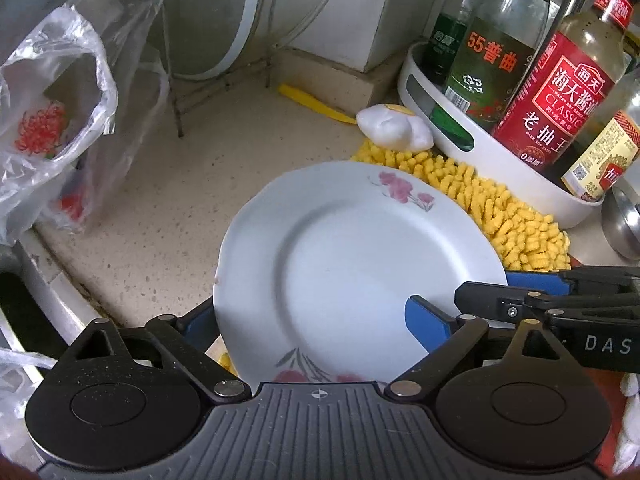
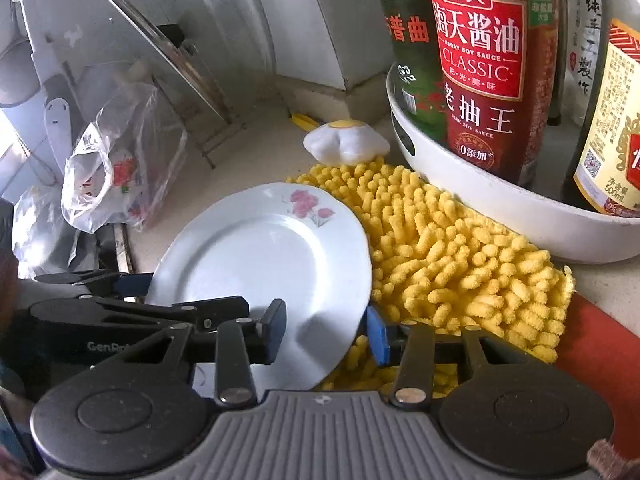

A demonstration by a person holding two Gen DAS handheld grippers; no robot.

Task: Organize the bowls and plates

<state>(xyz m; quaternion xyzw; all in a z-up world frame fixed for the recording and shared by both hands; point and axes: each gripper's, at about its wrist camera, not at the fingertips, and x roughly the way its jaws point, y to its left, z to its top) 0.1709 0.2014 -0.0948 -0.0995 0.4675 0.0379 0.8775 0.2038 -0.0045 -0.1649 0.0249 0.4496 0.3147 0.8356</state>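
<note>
Nearest thing is the left gripper (image 1: 312, 320), and its 2 blue pads are wide apart, not squeezing anything. The plate (image 1: 352, 264) sits between them: the left pad is tucked behind the plate's left rim and the right pad hangs over its white face.

The right gripper (image 2: 326, 334) comes in from the right and straddles the near right rim of the plate. 1 pad is over the face and the other is against the outer edge. The gap between them is much narrower, but honestly I cannot tell if they are actually pinching the rim or just sitting around it.

The plate is white with pink flowers on its near and far rim. It is tilted, with its right side over the shaggy yellow mat (image 1: 512, 216) and its left side over the speckled counter (image 1: 180, 208).

Just past the mat is a white egg-shaped soft thing (image 1: 394, 126). To the right is a white tub (image 1: 480, 152) full of bottles, including a red-label soy sauce bottle (image 1: 560, 92). Far left is a crumpled plastic bag (image 1: 52, 120).
</note>
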